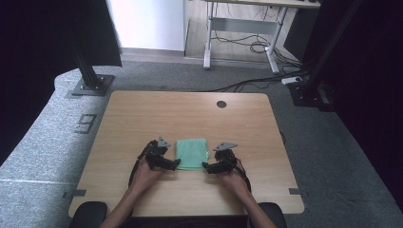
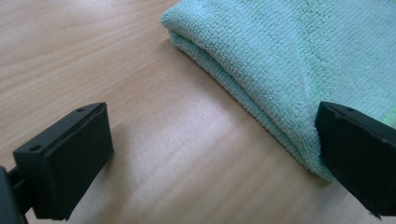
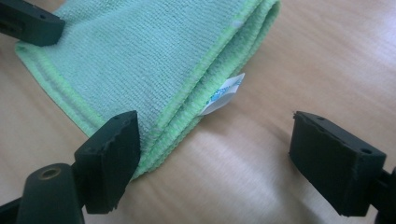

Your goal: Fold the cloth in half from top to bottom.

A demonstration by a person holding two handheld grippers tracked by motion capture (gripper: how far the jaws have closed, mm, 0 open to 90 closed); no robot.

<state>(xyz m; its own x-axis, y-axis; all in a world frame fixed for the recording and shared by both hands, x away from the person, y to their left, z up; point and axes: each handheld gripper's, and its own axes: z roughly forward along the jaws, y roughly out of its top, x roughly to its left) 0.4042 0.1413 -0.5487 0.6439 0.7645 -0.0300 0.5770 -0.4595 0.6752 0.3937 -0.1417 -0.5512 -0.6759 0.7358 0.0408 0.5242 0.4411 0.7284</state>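
A folded green microfibre cloth lies flat on the wooden table, near its front middle. My left gripper sits at the cloth's near left corner, jaws wide open. In the left gripper view the folded edge of the cloth runs past the right jaw, and bare wood lies between the jaws of the left gripper. My right gripper stands open at the near right corner. The right gripper view has the cloth beside the left jaw of the right gripper, with a white label sticking out of the hem.
A dark cable hole sits at the table's far edge. Black posts stand on the grey carpet at the far left and far right. A desk frame with loose cables is farther back. Chair armrests flank the person's forearms.
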